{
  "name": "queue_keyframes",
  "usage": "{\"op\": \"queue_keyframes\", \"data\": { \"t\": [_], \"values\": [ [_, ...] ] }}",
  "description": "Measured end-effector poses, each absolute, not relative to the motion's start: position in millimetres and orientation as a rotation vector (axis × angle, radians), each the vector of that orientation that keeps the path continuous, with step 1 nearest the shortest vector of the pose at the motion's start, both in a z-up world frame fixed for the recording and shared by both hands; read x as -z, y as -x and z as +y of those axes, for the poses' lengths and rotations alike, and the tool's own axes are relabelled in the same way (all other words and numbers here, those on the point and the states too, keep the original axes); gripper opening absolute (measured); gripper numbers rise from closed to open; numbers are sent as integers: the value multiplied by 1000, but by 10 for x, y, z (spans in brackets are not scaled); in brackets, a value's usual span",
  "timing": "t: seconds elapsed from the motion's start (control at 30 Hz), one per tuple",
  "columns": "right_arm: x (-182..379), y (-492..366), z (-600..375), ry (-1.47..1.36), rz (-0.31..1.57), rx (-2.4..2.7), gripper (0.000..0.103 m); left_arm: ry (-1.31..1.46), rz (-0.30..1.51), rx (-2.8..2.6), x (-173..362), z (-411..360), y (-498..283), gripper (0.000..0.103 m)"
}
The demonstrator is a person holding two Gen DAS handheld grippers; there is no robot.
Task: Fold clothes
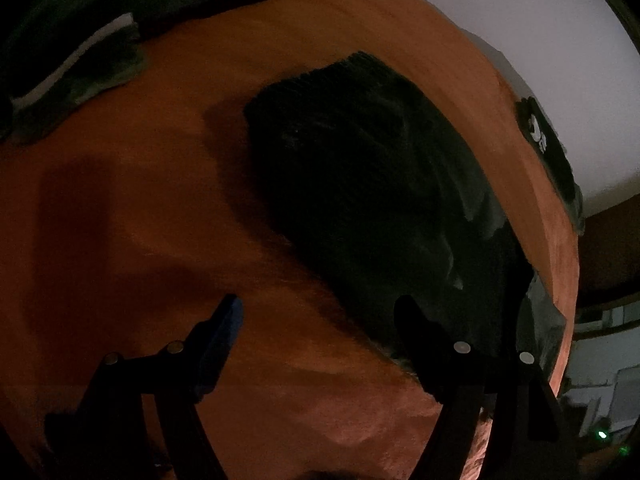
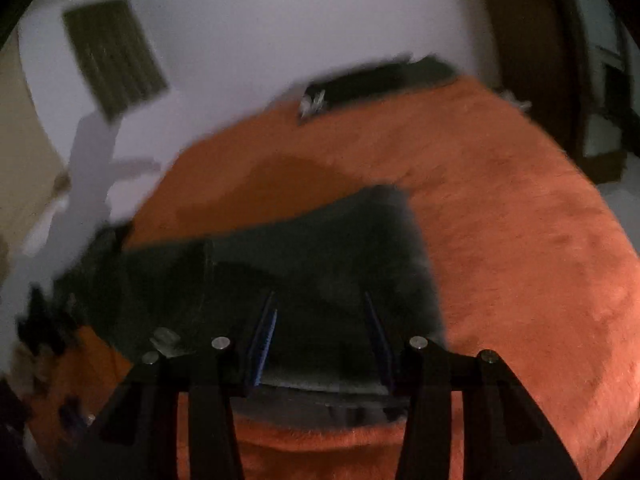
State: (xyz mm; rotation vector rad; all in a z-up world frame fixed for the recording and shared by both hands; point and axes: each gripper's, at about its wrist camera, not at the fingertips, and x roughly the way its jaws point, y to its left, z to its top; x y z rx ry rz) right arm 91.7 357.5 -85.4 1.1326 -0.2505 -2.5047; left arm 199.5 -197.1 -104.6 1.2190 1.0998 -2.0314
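Observation:
A dark garment (image 1: pixel 360 184) lies folded in a thick block on the orange blanket (image 1: pixel 160 200). My left gripper (image 1: pixel 320 312) hovers open at its near edge, nothing between its fingers. The left fingertip (image 1: pixel 230 316) is over bare blanket and the other fingertip (image 1: pixel 408 316) is over the garment's edge. In the right wrist view the same dark garment (image 2: pixel 320 248) spreads beneath my right gripper (image 2: pixel 320 328). Its blue pads (image 2: pixel 266 328) stand apart with a clear gap, and the cloth lies flat below them, not pinched. That view is motion-blurred.
A green garment with a white stripe (image 1: pixel 80 52) lies crumpled at the far left of the blanket. A dark item with white print (image 2: pixel 380 76) lies along the wall at the blanket's far edge. A wall vent (image 2: pixel 112 56) and a brown door (image 2: pixel 520 40) are behind.

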Motion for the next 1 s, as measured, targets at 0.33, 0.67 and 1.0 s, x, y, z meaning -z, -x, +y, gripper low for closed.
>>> {"op": "queue_keyframes", "data": {
  "t": [0.33,0.67,1.0],
  "values": [
    [824,-850,3155,-1282,-186,2389,53,-1135,1261,2020,1362,-2285,-2028,79],
    [166,-1257,3106,-1289,70,2278,56,-840,1598,1985,1657,-2654,-1672,79],
    [-195,-1137,3291,-1364,460,2235,56,-693,1411,2010,1423,-2512,-1369,34]
  ]
}}
